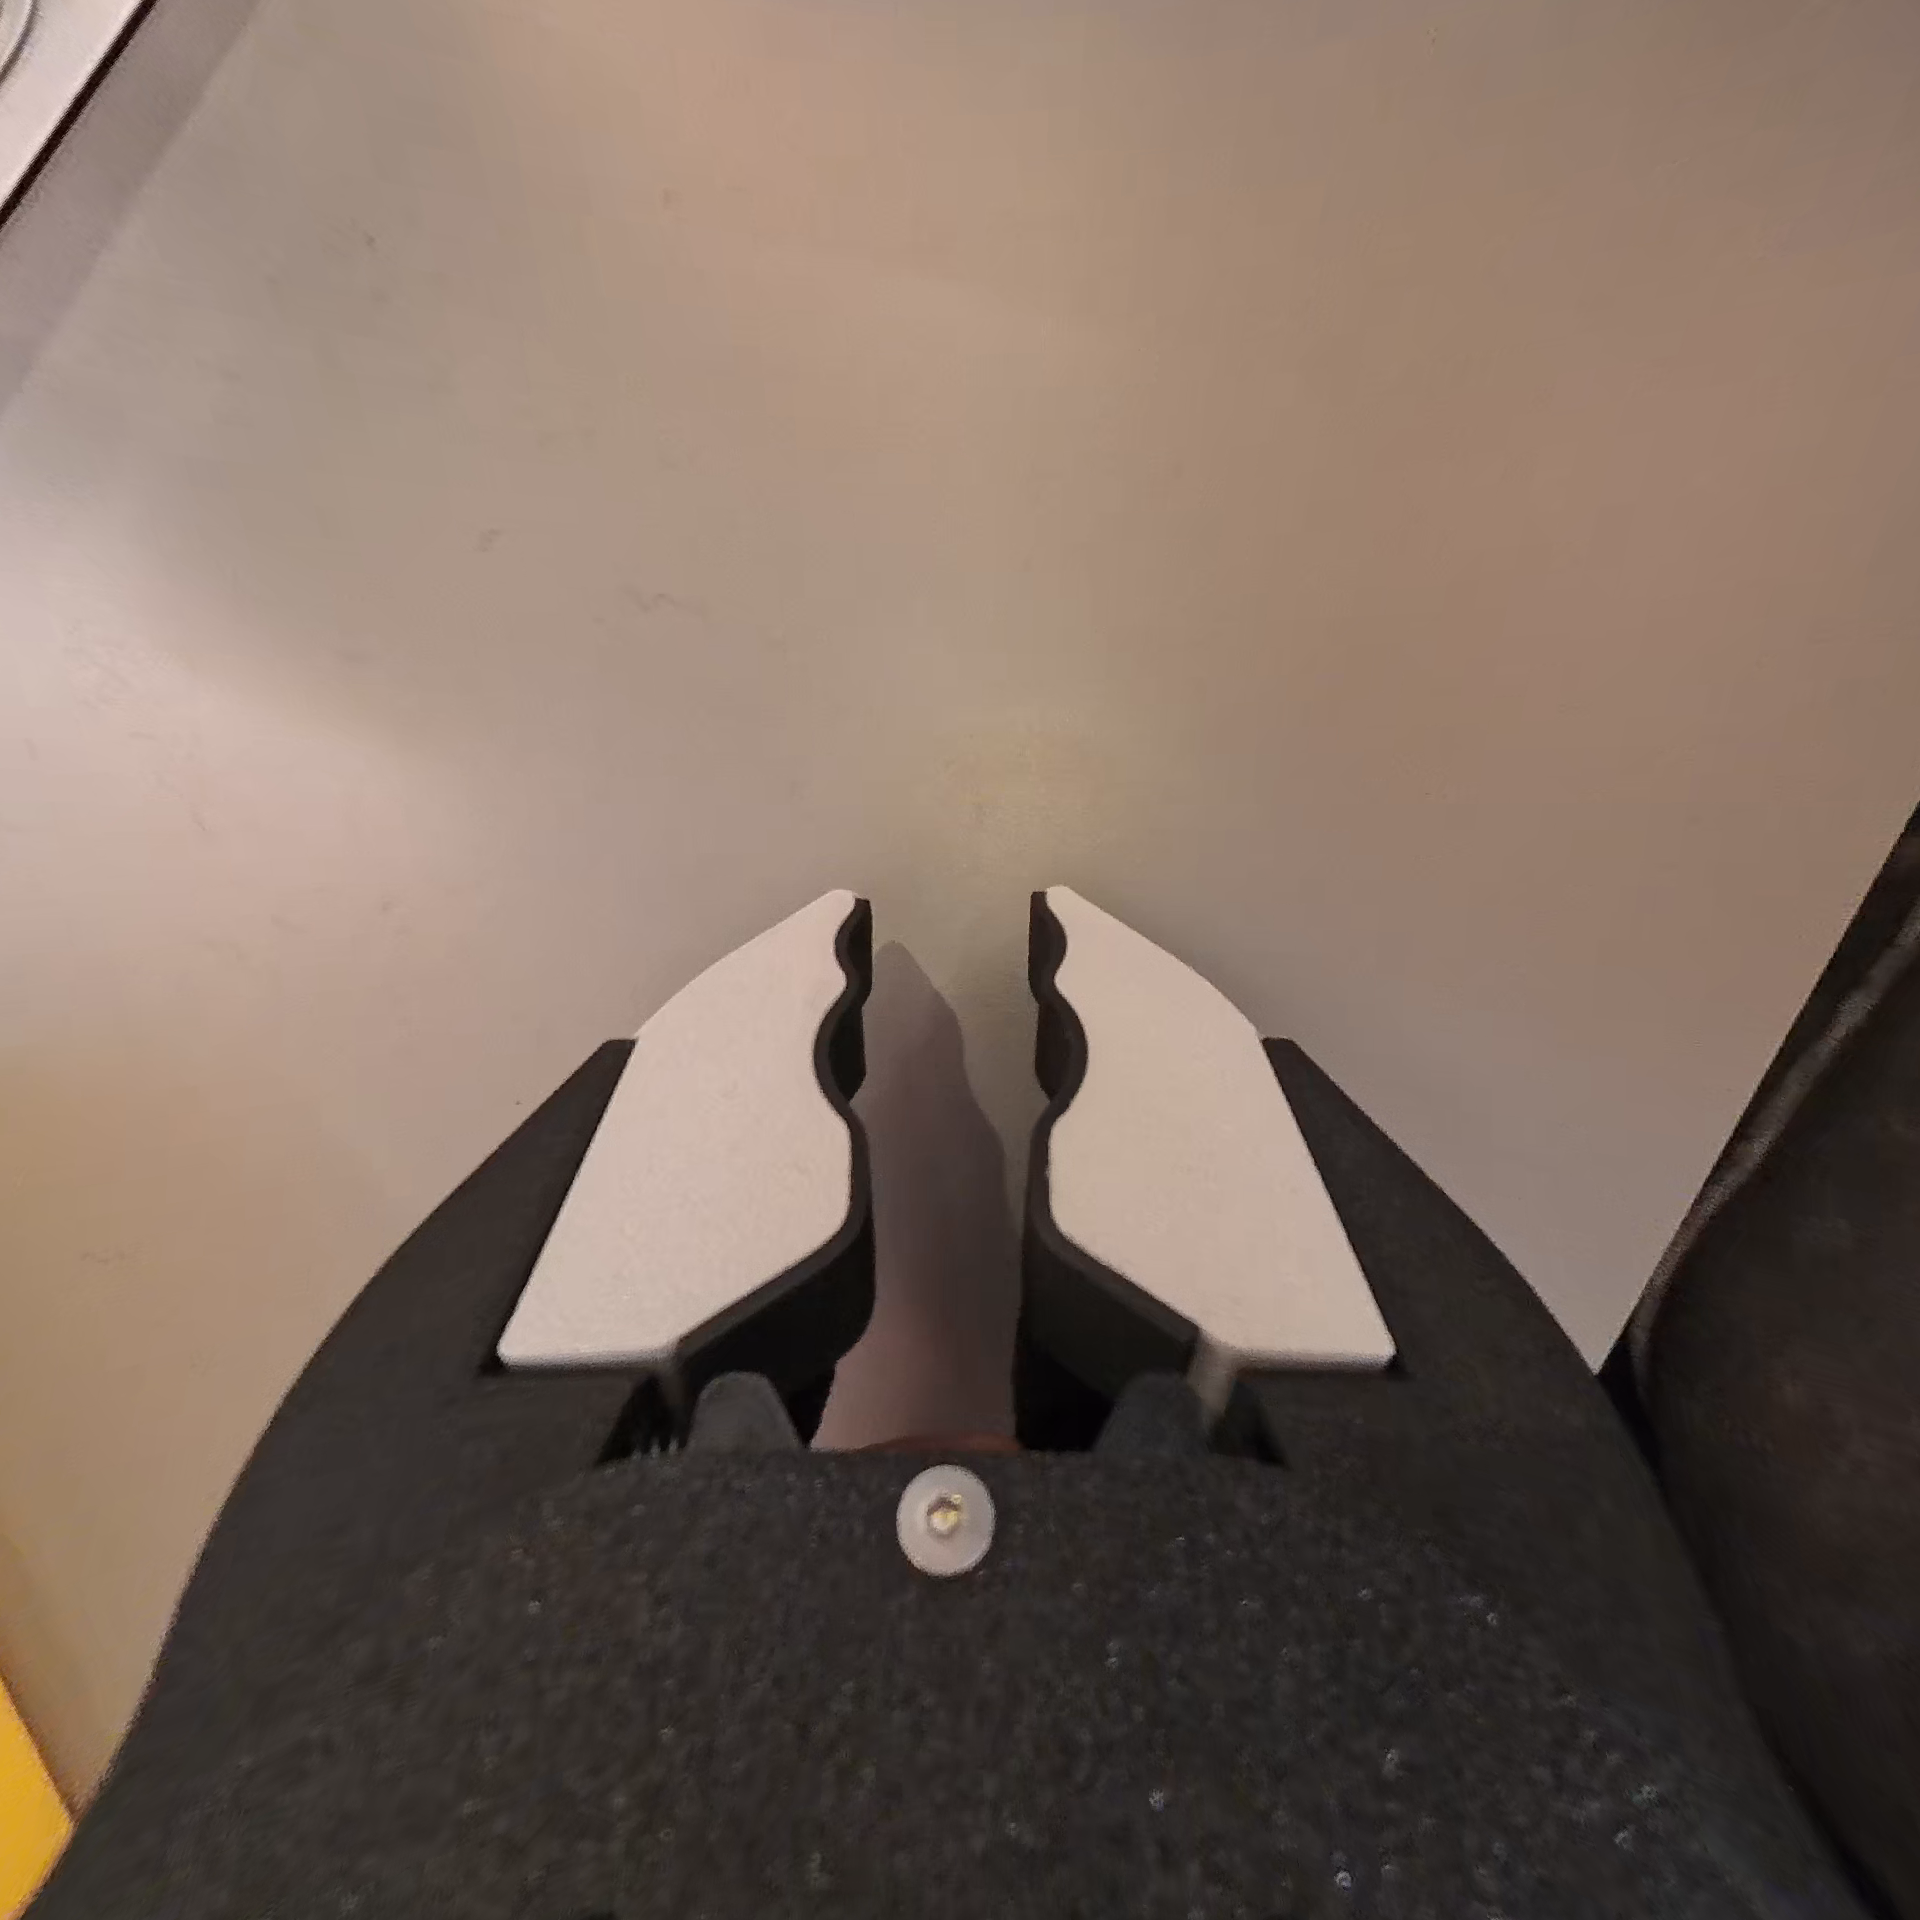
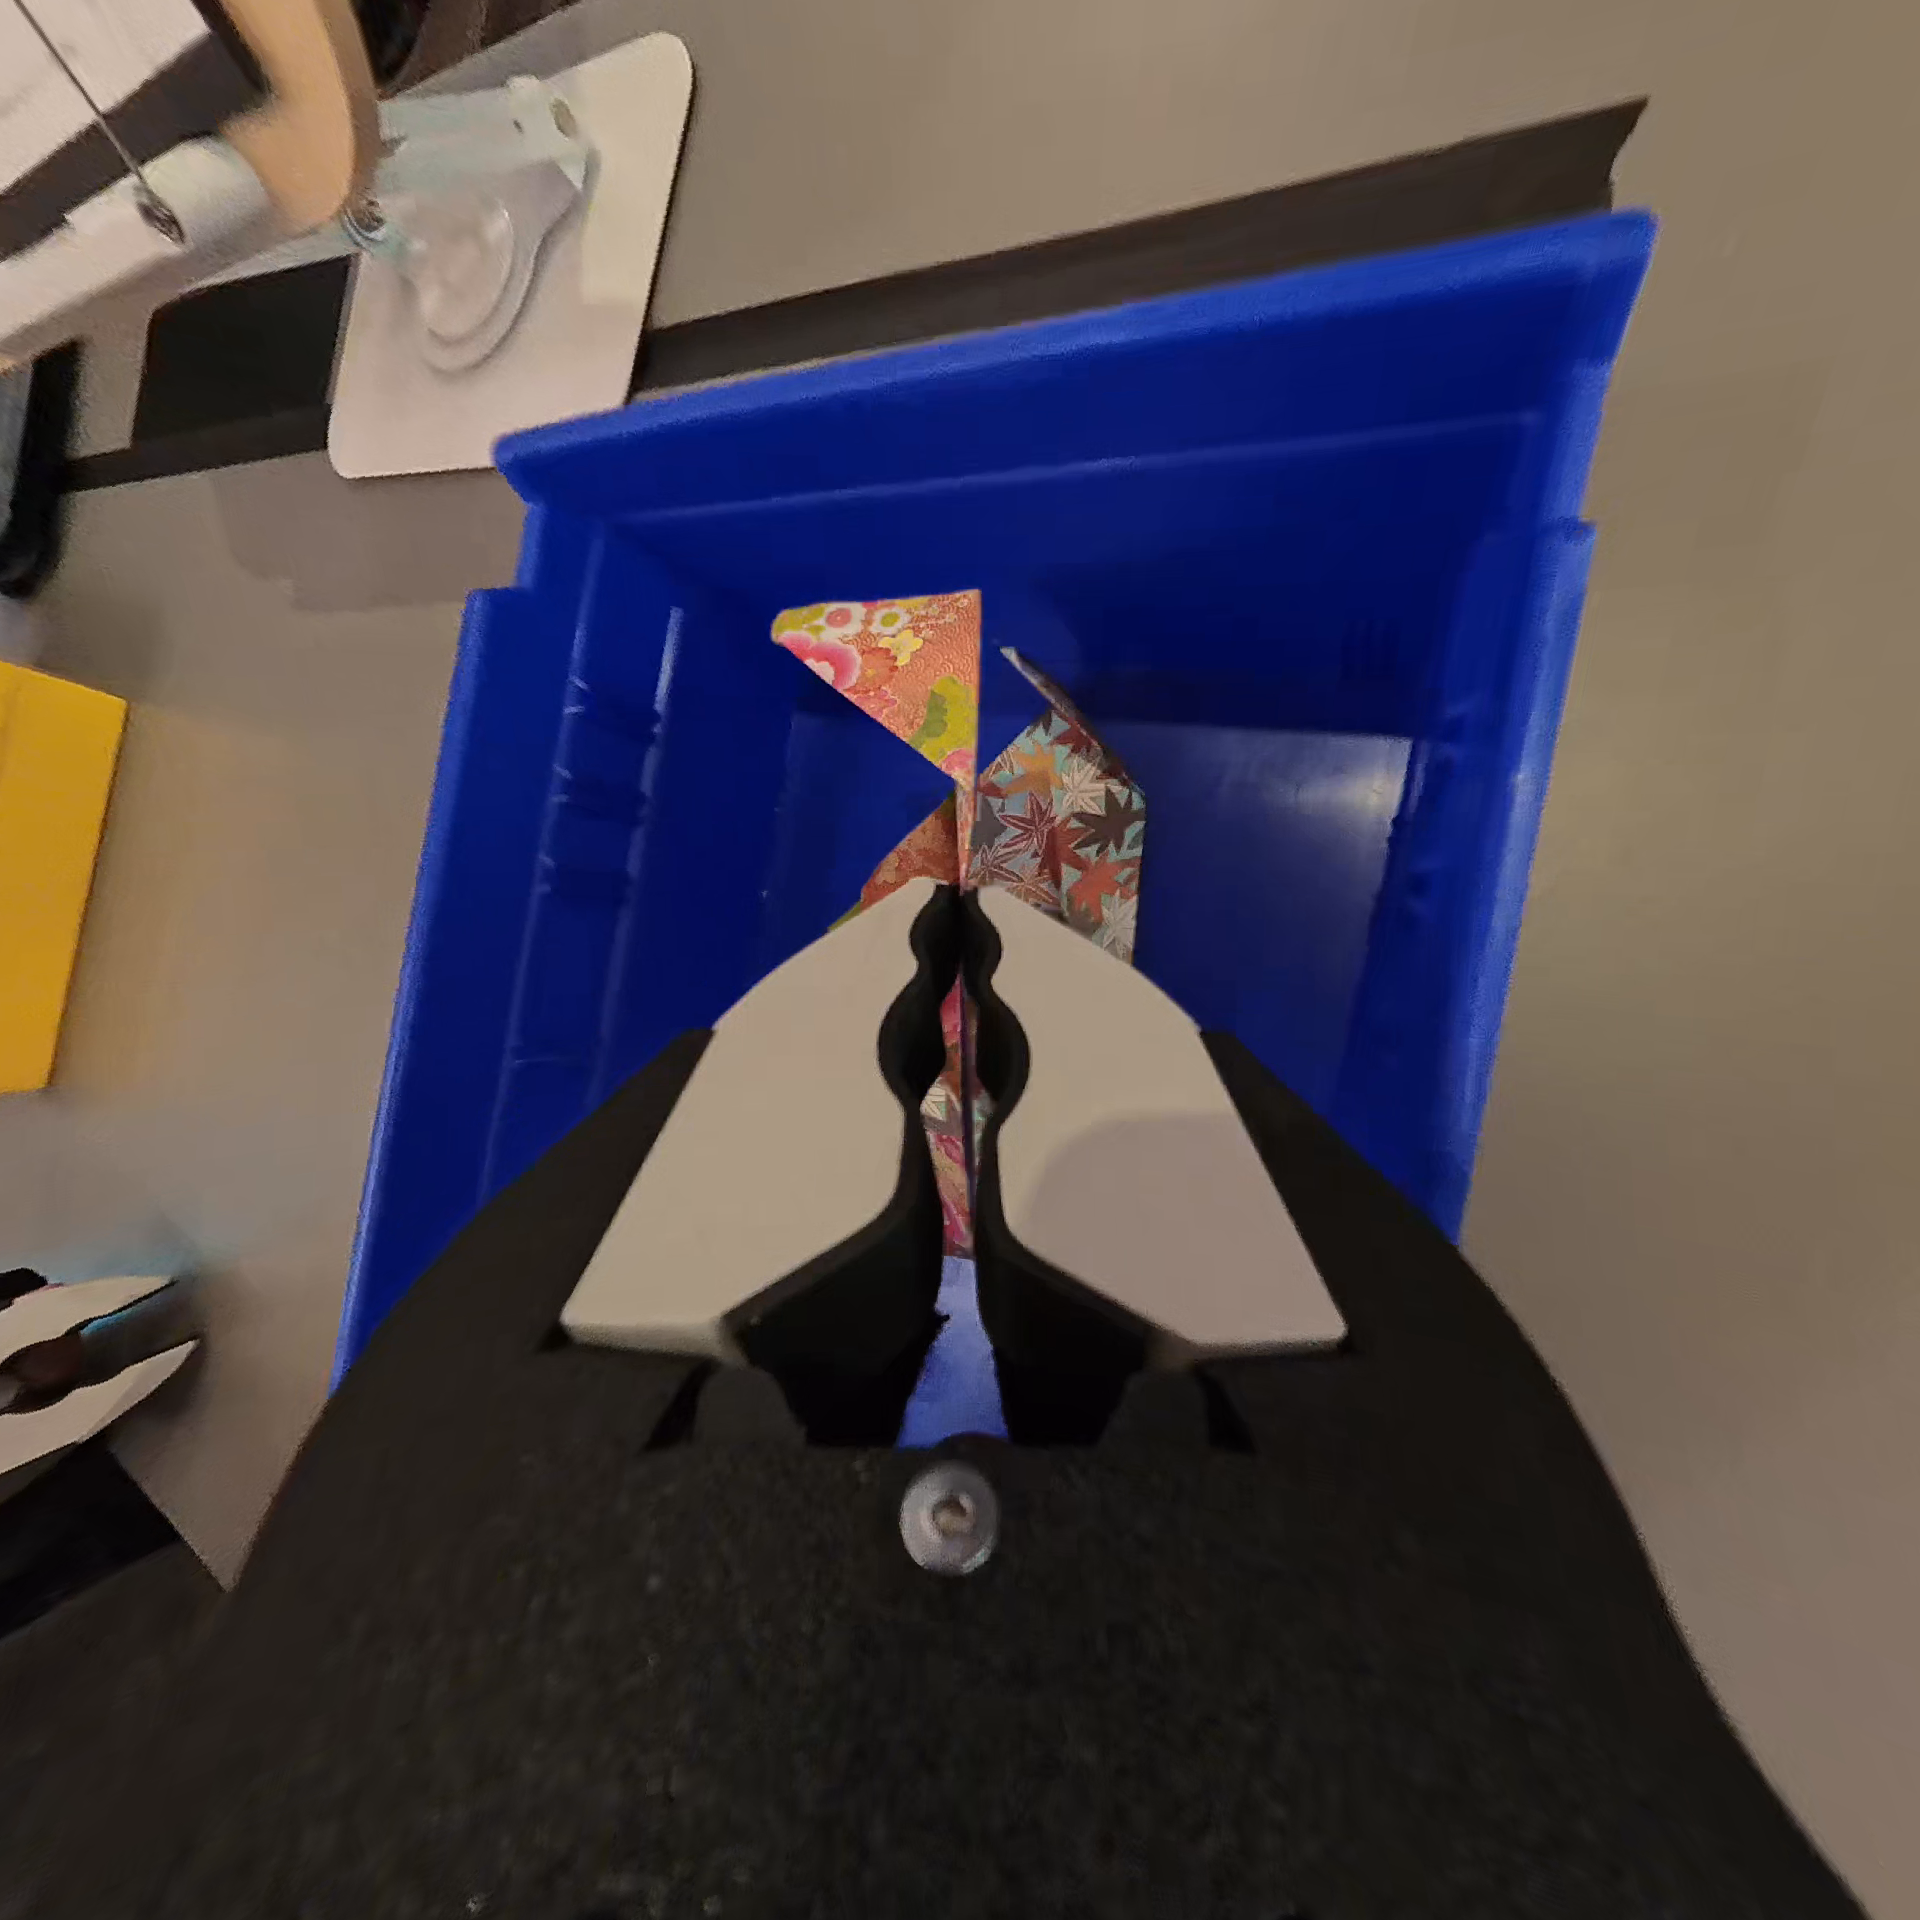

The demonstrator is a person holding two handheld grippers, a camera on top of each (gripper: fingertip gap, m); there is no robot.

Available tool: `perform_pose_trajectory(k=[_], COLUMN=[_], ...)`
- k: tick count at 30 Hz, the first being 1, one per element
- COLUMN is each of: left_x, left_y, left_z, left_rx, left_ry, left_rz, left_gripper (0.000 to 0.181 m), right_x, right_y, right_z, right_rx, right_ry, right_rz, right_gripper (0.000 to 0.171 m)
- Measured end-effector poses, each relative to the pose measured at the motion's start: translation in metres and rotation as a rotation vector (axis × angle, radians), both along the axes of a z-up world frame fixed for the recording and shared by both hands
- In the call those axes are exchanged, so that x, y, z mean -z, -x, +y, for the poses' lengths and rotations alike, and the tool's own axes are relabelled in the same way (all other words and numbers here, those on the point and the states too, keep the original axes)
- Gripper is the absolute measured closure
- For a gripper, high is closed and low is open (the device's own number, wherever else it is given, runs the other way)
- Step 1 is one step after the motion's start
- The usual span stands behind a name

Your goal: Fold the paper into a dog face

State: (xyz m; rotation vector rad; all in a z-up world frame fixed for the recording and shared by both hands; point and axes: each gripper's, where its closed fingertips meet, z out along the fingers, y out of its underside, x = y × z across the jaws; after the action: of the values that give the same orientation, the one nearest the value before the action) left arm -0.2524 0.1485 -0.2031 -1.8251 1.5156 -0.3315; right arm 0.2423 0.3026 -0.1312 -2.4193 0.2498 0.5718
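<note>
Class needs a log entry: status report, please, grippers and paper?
Left gripper open, empty, over bare table. Right gripper shut on folded paper, held over blue bin. Nothing in the way.

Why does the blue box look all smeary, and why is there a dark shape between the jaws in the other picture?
Right wrist view: the blue box has smeared edges, which looks like motion blur, and the wide lens bends its walls. Left wrist view: that dark shape is a shadow on the table, and a pale glare streak crosses the table's left side.
</note>
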Motion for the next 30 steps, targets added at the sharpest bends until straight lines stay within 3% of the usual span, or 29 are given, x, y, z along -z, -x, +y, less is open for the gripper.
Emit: perform_pose_trajectory(k=[18,25,30], left_x=[-0.017,-0.018,-0.017], left_y=[-0.007,-0.008,-0.007], left_z=[-0.007,-0.009,-0.007], left_rx=[0.015,0.022,0.014], left_ry=[0.029,0.030,0.027], left_rz=[-0.099,-0.100,-0.102], left_gripper=[0.147,0.147,0.147], right_x=[0.043,0.053,0.018], right_y=[0.051,0.055,0.048], right_z=[-0.010,-0.016,-0.028], right_rx=[0.086,0.108,0.076], right_ry=[0.008,0.021,-0.037], right_rz=[0.326,0.272,0.158], right_gripper=[0.171,0.159,0.154])
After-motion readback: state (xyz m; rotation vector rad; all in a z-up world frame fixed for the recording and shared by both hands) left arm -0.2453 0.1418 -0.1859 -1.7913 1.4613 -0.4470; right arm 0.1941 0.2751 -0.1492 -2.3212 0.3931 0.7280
